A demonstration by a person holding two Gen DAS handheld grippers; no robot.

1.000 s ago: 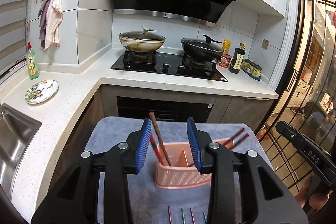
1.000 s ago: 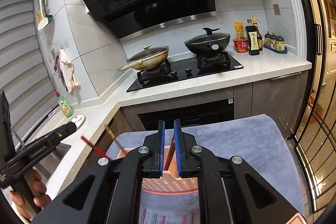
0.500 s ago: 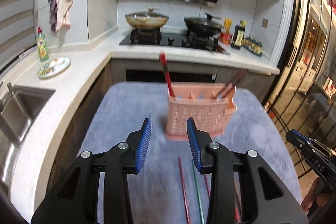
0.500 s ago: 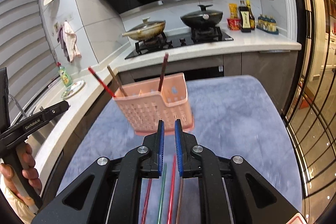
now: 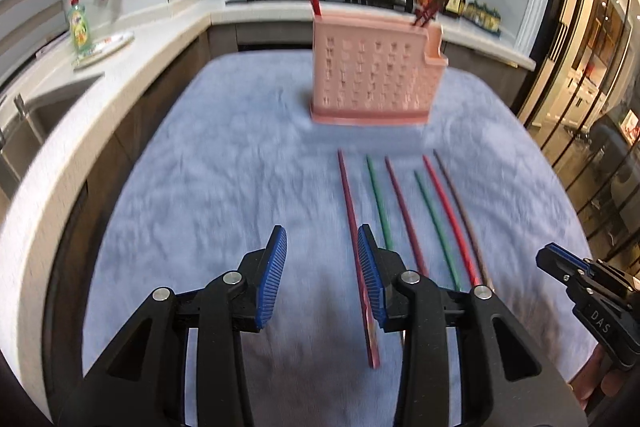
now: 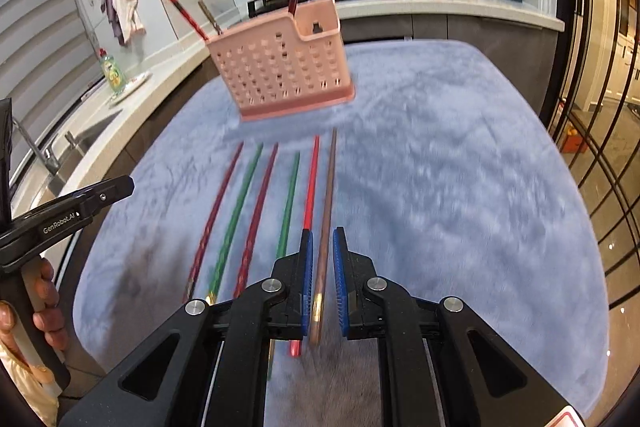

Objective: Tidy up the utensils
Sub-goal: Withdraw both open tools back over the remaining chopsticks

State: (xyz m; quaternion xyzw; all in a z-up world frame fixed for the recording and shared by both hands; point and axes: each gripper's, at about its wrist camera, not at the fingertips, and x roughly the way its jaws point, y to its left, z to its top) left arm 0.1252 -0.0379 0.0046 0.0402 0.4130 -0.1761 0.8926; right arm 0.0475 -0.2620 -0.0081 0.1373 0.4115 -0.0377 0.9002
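We see the brown chopstick (image 6: 326,211) lying on the mat's (image 6: 460,187) near half, lengthwise between our right claw's (image 6: 320,259) slightly parted, empty jaws, pointing toward the pink holder (image 6: 284,75).

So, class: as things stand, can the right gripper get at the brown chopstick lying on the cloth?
Probably yes. The right gripper has its jaws slightly apart, straddling the brown chopstick; only the red chopstick lies close alongside, and nothing covers it.
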